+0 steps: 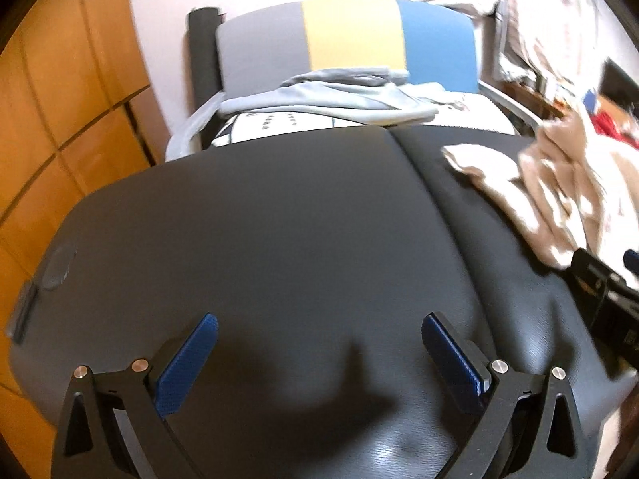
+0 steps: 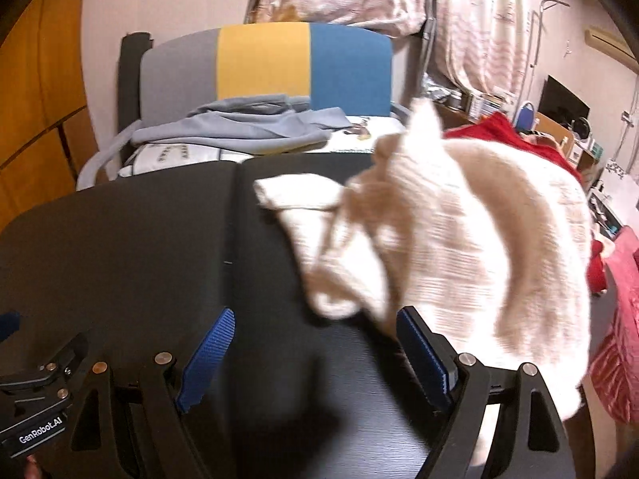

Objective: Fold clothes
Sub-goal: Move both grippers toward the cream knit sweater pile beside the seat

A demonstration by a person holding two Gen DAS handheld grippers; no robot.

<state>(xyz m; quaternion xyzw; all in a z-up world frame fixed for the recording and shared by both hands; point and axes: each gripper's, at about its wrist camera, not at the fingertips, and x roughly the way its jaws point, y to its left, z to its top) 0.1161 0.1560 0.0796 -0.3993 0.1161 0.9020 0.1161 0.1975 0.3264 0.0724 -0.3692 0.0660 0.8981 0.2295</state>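
Note:
A cream and tan knitted sweater (image 2: 471,239) lies crumpled on the right part of the black table (image 2: 131,247), hanging over its right edge, one sleeve (image 2: 295,191) spread to the left. It shows at the right in the left wrist view (image 1: 559,191). My right gripper (image 2: 315,327) is open and empty, just in front of the sweater's near edge. My left gripper (image 1: 319,331) is open and empty over the bare black table (image 1: 279,219). The right gripper's body (image 1: 599,291) shows at the right edge of the left wrist view.
Behind the table stands a chair (image 1: 351,36) with a grey, yellow and blue back, holding folded grey clothes (image 1: 331,99). A wooden cabinet (image 1: 60,119) is at the left. Red clothes (image 2: 515,135) and a pink cloth (image 2: 619,339) lie right of the table.

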